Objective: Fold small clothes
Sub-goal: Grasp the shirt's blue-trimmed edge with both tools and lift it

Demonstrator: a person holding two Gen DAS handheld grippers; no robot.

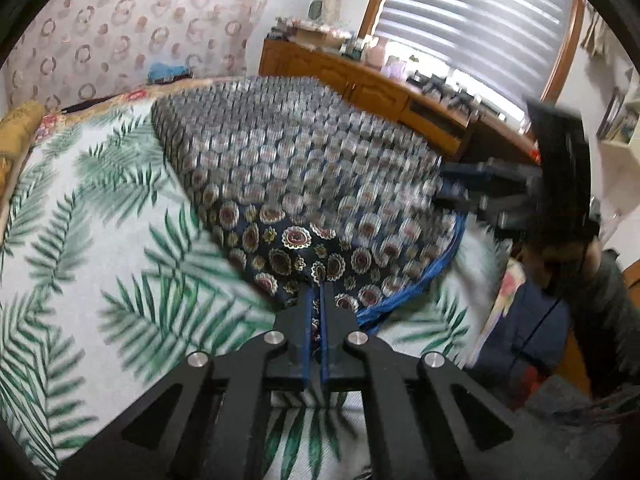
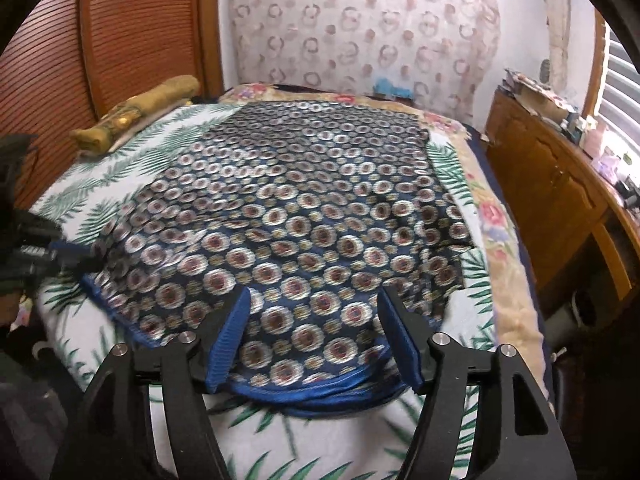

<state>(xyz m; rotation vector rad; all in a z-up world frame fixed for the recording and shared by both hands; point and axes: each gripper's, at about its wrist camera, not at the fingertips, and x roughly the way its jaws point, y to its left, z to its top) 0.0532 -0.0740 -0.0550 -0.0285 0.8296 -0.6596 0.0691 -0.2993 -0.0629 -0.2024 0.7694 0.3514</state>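
A dark blue garment with round medallion print (image 2: 304,208) and a blue hem lies spread on the bed, also seen in the left wrist view (image 1: 304,184). My left gripper (image 1: 316,292) is shut on the garment's near corner, with cloth pinched between the blue pads. It shows at the left edge of the right wrist view (image 2: 60,254). My right gripper (image 2: 314,316) is open, its blue pads (image 2: 230,336) hovering over the garment's near hem. It appears blurred at the right of the left wrist view (image 1: 460,192).
The bed has a white cover with green palm leaves (image 1: 100,240). A yellow rolled cushion (image 2: 136,114) lies at the headboard. A wooden cabinet (image 2: 560,200) runs along the window side. Patterned curtain behind.
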